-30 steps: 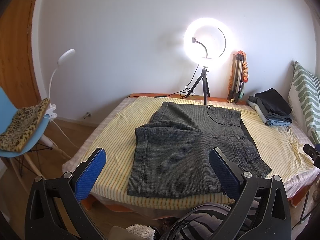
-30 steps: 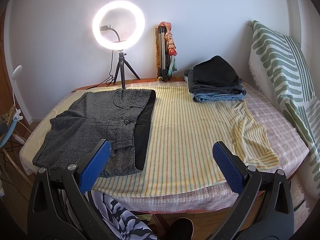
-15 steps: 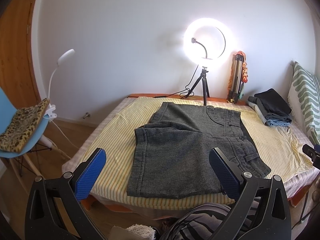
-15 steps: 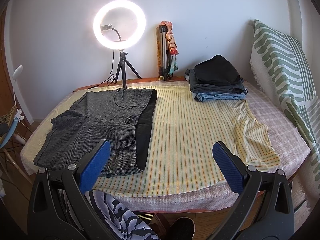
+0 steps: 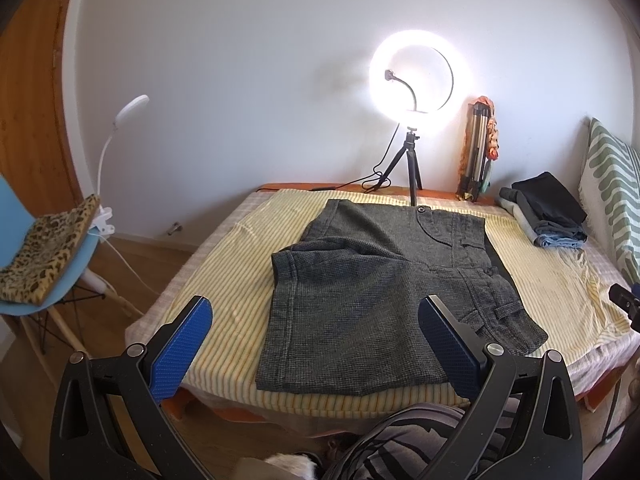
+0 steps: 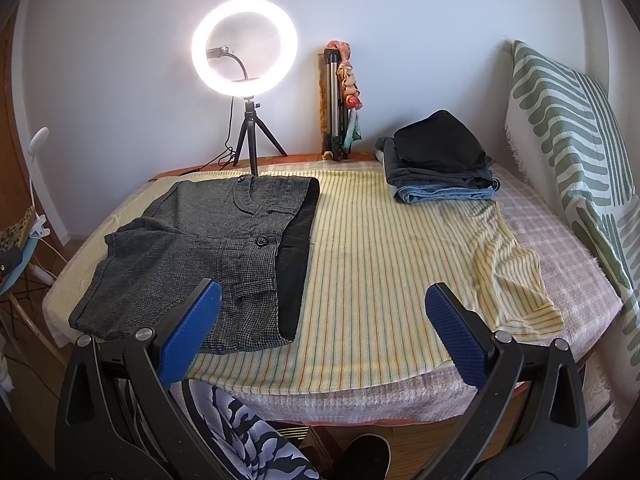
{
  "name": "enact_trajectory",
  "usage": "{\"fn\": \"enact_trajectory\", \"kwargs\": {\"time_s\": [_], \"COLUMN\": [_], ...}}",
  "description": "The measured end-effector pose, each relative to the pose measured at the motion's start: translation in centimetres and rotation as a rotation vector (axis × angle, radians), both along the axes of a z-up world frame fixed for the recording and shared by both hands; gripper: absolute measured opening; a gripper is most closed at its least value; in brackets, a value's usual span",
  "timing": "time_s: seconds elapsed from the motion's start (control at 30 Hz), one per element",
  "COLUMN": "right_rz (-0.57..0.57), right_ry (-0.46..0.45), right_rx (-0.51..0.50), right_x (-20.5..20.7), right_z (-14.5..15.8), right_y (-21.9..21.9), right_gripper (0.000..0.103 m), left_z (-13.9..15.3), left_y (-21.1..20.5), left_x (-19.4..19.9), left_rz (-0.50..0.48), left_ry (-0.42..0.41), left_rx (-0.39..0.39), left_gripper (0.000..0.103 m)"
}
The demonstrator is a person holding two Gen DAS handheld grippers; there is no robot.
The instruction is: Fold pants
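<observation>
Dark grey checked short pants lie flat on the yellow striped cloth that covers the table, one leg folded over the other, waistband toward the wall. They also show in the right wrist view, with a black lining strip along their right edge. My left gripper is open and empty, held back from the table's near edge in front of the hem. My right gripper is open and empty, near the front edge, to the right of the pants.
A lit ring light on a tripod and a folded tripod stand at the back. A stack of folded clothes lies back right. A striped pillow leans at right. A blue chair stands left.
Both grippers have drifted slightly; the views shift a little. The pants lie as before and both grippers stay open.
</observation>
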State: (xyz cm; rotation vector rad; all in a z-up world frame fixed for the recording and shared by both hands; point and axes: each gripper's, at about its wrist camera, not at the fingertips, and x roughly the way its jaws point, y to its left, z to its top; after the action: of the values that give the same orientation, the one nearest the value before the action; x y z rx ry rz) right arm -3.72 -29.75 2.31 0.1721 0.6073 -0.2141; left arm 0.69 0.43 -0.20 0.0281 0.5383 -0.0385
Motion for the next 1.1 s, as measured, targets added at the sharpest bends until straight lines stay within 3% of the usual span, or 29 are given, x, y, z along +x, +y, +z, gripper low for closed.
{"fn": "enact_trajectory", "kwargs": {"time_s": [0.13, 0.33, 0.5, 0.6, 0.7, 0.83, 0.9, 0.97, 1.1], "right_rz": [0.023, 0.113, 0.222, 0.293, 0.378, 0.498, 0.564, 0.632, 0.739], "right_ry": [0.013, 0.026, 0.056, 0.089, 0.105, 0.136, 0.166, 0.201, 0.266], "right_rx": [-0.003, -0.048, -0.045, -0.08, -0.135, -0.194, -0.239, -0.266, -0.302], "right_x": [0.4, 1.3, 3.0, 4.0, 4.8, 5.8, 6.2, 6.5, 7.1], "right_z": [-0.2, -0.2, -1.1, -2.3, -3.3, -3.9, -4.4, -4.9, -6.2], "right_y": [0.1, 0.7, 1.0, 1.2, 1.7, 2.7, 3.6, 4.3, 6.0], "right_gripper": [0.103, 0.103, 0.103, 0.103, 0.103, 0.103, 0.102, 0.094, 0.086], "left_z": [-0.6, -2.1, -3.9, -4.8, -5.4, -6.3, -7.0, -7.7, -9.0], "left_y": [0.6, 1.9, 4.1, 4.0, 3.3, 2.8, 2.5, 2.4, 2.5], "left_x": [0.4, 1.3, 2.5, 3.1, 3.2, 3.7, 3.9, 4.3, 4.7], "left_rz": [-0.033, -0.06, -0.131, -0.174, -0.237, -0.341, -0.389, -0.435, -0.477], "left_ry": [0.03, 0.063, 0.093, 0.127, 0.133, 0.178, 0.203, 0.239, 0.299], "left_rx": [-0.027, 0.003, -0.08, -0.034, 0.055, 0.098, 0.12, 0.121, 0.097], "left_gripper": [0.102, 0.102, 0.102, 0.101, 0.088, 0.074, 0.062, 0.052, 0.048]}}
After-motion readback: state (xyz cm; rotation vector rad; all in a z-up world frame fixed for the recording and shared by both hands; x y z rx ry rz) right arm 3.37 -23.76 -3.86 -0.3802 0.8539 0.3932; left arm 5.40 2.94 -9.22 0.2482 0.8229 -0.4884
